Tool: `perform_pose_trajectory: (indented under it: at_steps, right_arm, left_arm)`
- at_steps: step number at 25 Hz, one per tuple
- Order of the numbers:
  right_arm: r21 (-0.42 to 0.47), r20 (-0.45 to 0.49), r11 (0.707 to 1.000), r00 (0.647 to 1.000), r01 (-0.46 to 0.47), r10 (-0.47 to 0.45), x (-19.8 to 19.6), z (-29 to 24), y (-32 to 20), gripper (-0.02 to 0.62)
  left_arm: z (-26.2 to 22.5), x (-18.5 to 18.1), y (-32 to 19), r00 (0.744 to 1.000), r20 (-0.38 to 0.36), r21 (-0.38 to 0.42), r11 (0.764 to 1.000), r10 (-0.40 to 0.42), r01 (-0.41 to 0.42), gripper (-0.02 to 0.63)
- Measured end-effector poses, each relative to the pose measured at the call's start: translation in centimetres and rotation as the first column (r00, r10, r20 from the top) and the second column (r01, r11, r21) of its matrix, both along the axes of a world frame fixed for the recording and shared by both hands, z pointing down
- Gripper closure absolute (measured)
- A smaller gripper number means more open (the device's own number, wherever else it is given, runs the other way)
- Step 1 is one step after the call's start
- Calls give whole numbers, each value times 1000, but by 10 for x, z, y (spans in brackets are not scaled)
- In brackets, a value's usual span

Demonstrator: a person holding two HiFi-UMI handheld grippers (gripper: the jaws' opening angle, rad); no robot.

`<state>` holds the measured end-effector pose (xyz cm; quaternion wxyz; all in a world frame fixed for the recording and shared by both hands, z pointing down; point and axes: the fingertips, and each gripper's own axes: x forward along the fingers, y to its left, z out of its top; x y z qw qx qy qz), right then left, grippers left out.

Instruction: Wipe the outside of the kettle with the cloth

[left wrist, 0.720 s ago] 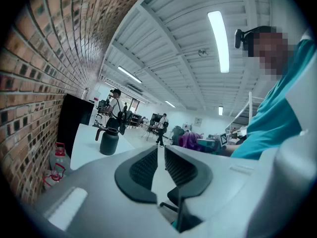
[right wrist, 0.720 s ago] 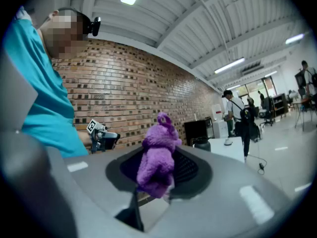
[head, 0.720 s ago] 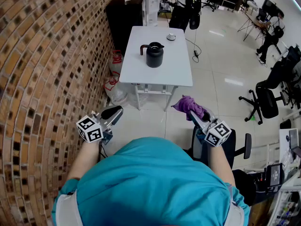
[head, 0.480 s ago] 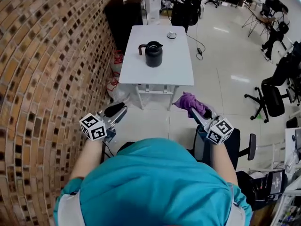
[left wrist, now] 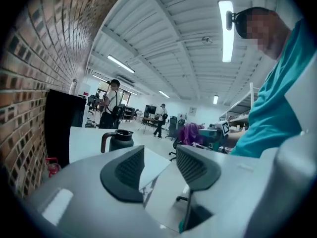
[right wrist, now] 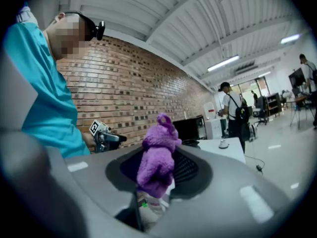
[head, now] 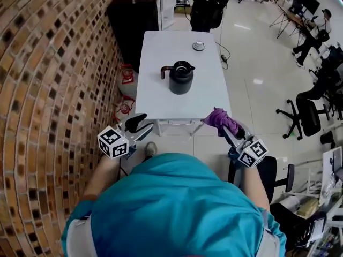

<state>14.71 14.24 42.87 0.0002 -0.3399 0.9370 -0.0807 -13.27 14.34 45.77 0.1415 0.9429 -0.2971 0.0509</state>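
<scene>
Seemingly the approach: the right hand-held gripper (head: pixel 231 129) clamps the cloth (head: pixel 218 118), the left hand-held gripper (head: pixel 138 126) gapes empty; next, the cloth must reach the kettle (head: pixel 181 78).

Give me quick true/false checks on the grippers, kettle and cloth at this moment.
1. The right gripper is shut on the purple cloth. True.
2. The left gripper grips the kettle by its handle. False: its jaws stand apart with nothing between them, short of the table.
3. The cloth is pressed against the kettle's side. False: the cloth is held near the table's near edge, apart from the kettle.
4. The kettle stands upright on the white table. True.
</scene>
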Motion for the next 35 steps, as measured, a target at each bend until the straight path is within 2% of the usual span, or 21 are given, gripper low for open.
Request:
perform_pose_trajectory:
  at_steps: [6, 11, 14, 19, 22, 26, 31, 33, 35]
  right_arm:
    - [-46, 6, 997, 998, -64, 64, -7, -4, -44, 482]
    - [-89, -41, 994, 997, -66, 62, -51, -11, -131, 482]
    - [-104, -44, 994, 998, -43, 39, -41, -4, -157, 482]
    - [-138, -52, 990, 999, 10, -17, -14, 8, -172, 482]
    - [-153, -50, 988, 998, 21, -29, -11, 14, -184, 482]
    - [-173, -58, 985, 998, 29, -39, -12, 19, -190, 482]
    - [-196, -64, 981, 998, 6, -19, -13, 22, -196, 482]
    - [-205, -69, 979, 997, 1, -16, -15, 26, -197, 482]
    - [-216, -77, 976, 997, 3, -20, -18, 30, -196, 482]
  left_arm:
    - [22, 8, -51, 983, 149, -13, 994, 112, -111, 399]
    - [39, -25, -172, 976, 160, -59, 989, 146, -138, 388]
    - [51, -19, -216, 971, 194, -76, 989, 137, -124, 388]
    - [76, -3, -244, 954, 277, -130, 988, 117, -83, 388]
    - [95, 0, -259, 942, 307, -158, 983, 136, -90, 382]
    - [120, 6, -273, 932, 299, -151, 975, 204, -165, 377]
    - [127, 24, -284, 922, 268, -94, 960, 280, -265, 370]
    - [128, 31, -288, 905, 286, -71, 949, 316, -308, 370]
    - [129, 34, -290, 876, 329, -55, 933, 353, -355, 370]
